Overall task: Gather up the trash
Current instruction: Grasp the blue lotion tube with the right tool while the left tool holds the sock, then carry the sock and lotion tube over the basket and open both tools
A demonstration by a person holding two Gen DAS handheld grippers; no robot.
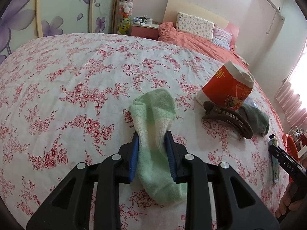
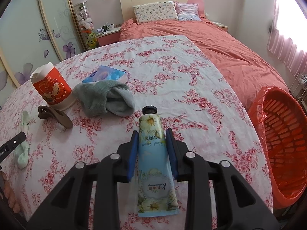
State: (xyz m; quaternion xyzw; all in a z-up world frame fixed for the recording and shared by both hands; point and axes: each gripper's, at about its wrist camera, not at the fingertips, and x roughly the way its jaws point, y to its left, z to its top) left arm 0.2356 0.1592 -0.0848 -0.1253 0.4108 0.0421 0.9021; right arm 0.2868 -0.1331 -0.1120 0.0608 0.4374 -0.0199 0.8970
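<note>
My left gripper [image 1: 150,137] is shut on a pale green sock [image 1: 153,115] that lies on the flowered tablecloth; the sock bunches between the blue pads. The sock also shows in the right wrist view [image 2: 24,149]. My right gripper [image 2: 151,136] is shut on a hand cream tube [image 2: 153,153] with a black cap, flat on the cloth. The tube also shows in the left wrist view [image 1: 274,163]. An orange bin [image 2: 284,143] with an orange liner stands off the table's right edge.
A red and white cup [image 2: 51,88] stands at left, with a brown hair claw [image 2: 55,115] in front of it. A grey sock [image 2: 105,97] and a blue tissue pack [image 2: 105,75] lie mid-table. A bed with an orange cover [image 2: 211,44] is behind.
</note>
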